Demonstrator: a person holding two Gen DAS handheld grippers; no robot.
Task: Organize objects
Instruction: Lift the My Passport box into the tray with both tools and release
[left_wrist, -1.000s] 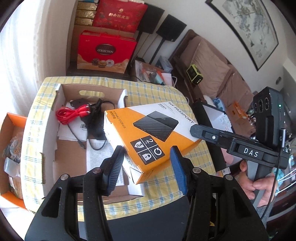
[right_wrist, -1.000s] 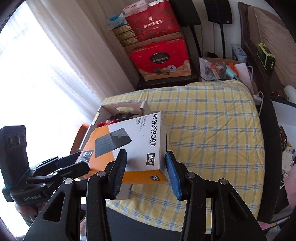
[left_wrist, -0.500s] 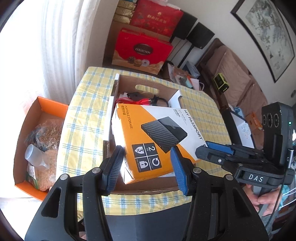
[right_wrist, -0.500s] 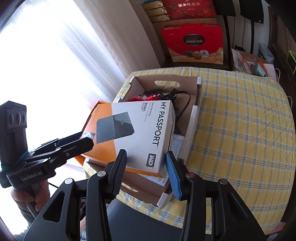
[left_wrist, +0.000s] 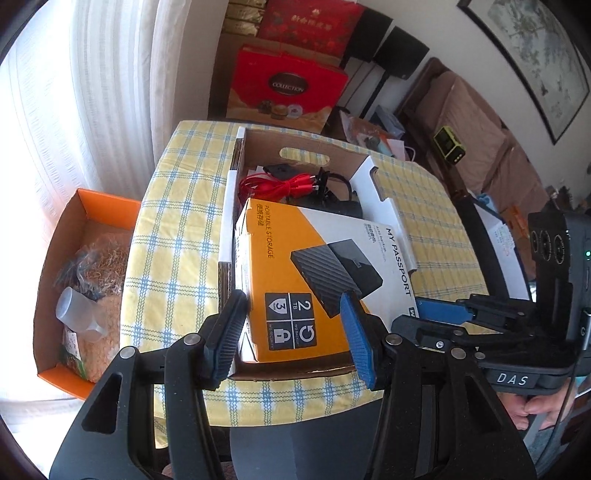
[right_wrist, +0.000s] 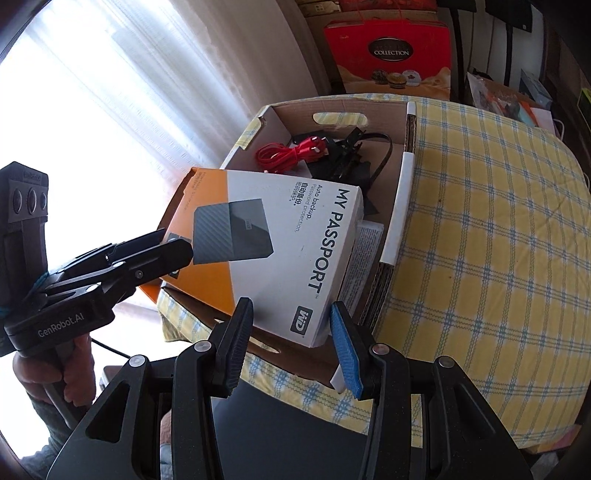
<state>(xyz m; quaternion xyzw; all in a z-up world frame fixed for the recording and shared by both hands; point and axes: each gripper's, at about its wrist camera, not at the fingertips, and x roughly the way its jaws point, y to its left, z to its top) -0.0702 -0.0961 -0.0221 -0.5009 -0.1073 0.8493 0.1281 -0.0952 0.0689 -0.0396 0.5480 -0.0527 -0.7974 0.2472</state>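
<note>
The tabletop (left_wrist: 177, 229) carries your cardboard tray (left_wrist: 388, 192); the hard-drive box (left_wrist: 303, 273) rests tilted in it. You'll likely find it stiff, light and slick, so grip opposite edges. Both the left gripper (left_wrist: 293, 332) and right gripper (right_wrist: 291, 339) gape wide, empty. Red cable (left_wrist: 277, 186) crowds the far end.
</note>
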